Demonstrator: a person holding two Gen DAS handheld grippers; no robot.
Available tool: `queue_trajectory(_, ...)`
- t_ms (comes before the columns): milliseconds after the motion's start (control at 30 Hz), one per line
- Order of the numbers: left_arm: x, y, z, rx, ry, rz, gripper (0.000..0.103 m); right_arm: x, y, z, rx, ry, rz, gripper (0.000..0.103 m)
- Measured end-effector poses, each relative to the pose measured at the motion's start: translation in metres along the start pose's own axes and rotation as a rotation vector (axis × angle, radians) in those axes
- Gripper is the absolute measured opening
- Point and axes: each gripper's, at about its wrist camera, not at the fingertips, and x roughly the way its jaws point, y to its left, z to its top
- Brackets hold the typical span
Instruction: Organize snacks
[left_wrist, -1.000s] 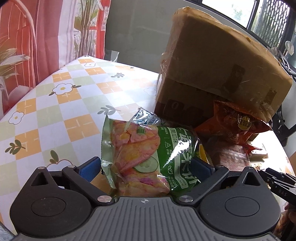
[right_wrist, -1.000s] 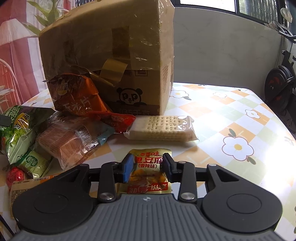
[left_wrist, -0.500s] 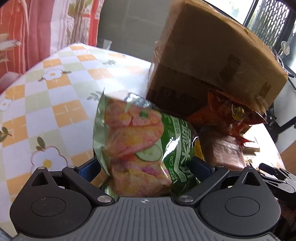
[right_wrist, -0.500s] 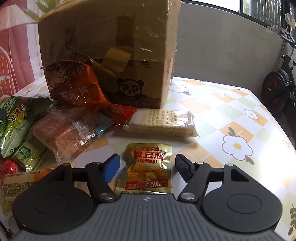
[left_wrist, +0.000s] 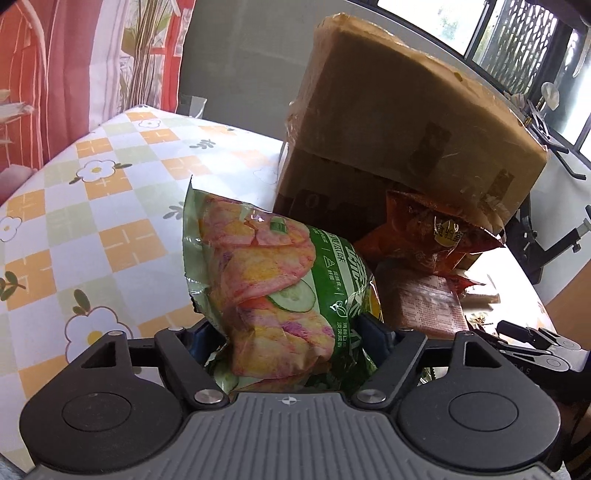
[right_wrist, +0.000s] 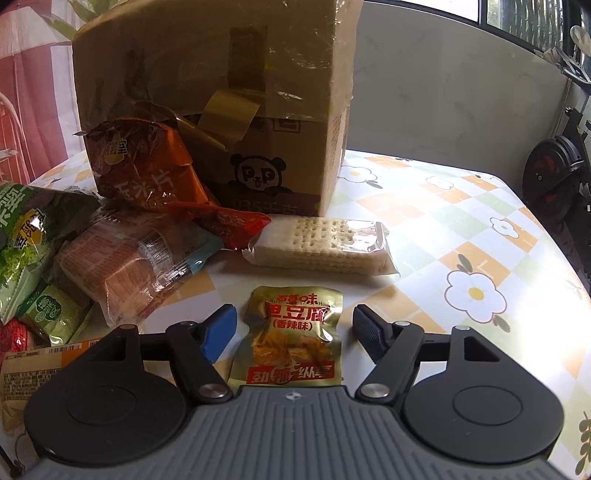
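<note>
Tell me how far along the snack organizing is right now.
Barely begun. In hand: the left hand-held gripper is closing on the green chip bag. The right hand-held gripper stands open around the gold tofu packet, flat on the table. Left: the cracker pack, orange bag and others lie loose by the cardboard box.

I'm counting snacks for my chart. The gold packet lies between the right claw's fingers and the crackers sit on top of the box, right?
Not quite. The crackers lie on the table in front of the box, as the right wrist view shows. The gold packet does lie between the right claw fingers.
</note>
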Motion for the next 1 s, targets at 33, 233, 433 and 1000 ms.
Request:
queue_trajectory(33,-0.004,0.0,0.001,-0.002,-0.009,-0.001,0.075,0.0,0.0,0.0,0.001,0.001,0.001,0.072)
queue_trajectory(233,-0.027,-0.001,0.006,0.019,-0.085,0.0,0.073,-0.003,0.006,0.0,-0.014,-0.008,-0.008,0.05)
queue_trajectory(433,-0.042,-0.003,0.014,0.031,-0.149,0.009,0.073,-0.007,0.003,-0.001,0.005,-0.005,0.011,0.044)
queue_trajectory(1000,-0.088,-0.004,0.051,0.076,-0.349,0.082,0.073,-0.073,-0.004,0.044,0.065,-0.224,0.09,0.043)
